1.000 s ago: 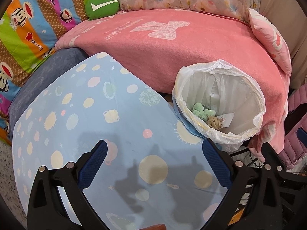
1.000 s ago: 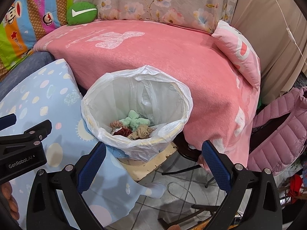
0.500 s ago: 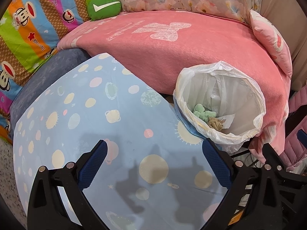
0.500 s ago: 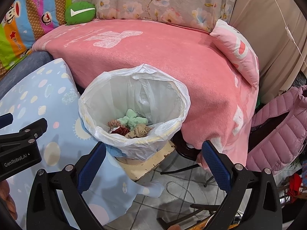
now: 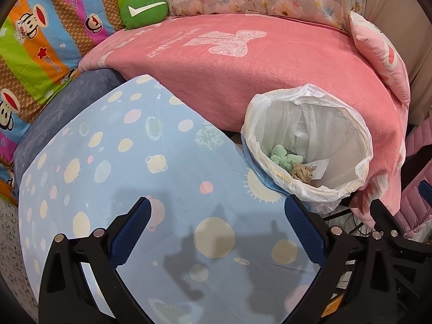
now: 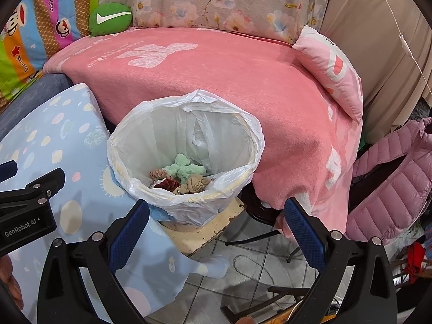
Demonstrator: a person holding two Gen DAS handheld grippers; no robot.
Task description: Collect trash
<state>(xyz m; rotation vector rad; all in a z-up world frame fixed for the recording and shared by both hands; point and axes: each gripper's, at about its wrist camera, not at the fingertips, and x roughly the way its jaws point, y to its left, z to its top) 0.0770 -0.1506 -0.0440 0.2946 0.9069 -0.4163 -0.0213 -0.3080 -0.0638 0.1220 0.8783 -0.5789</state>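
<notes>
Trash bin [image 6: 186, 159], white liner over the rim: stands on a worn cream stool [image 6: 205, 232], wedged between the blue dotted sheet [image 5: 113, 162] and the pink blanket [image 6: 216, 81]. Contents, at the bottom: green fuzzy clump [image 6: 186, 168], tan scrunched piece [image 6: 195, 185], dark red piece [image 6: 167, 183], paper slip [image 5: 318, 166]. My right gripper [image 6: 216, 232]: jaws spread wide, nothing between them, bin just ahead and centred. My left gripper [image 5: 216, 232]: jaws equally wide, empty, over the blue sheet, bin ahead to its right. Beyond: green cushion [image 6: 110, 19], pink pillow [image 6: 332, 67], pink quilted jacket [image 6: 391, 189]
</notes>
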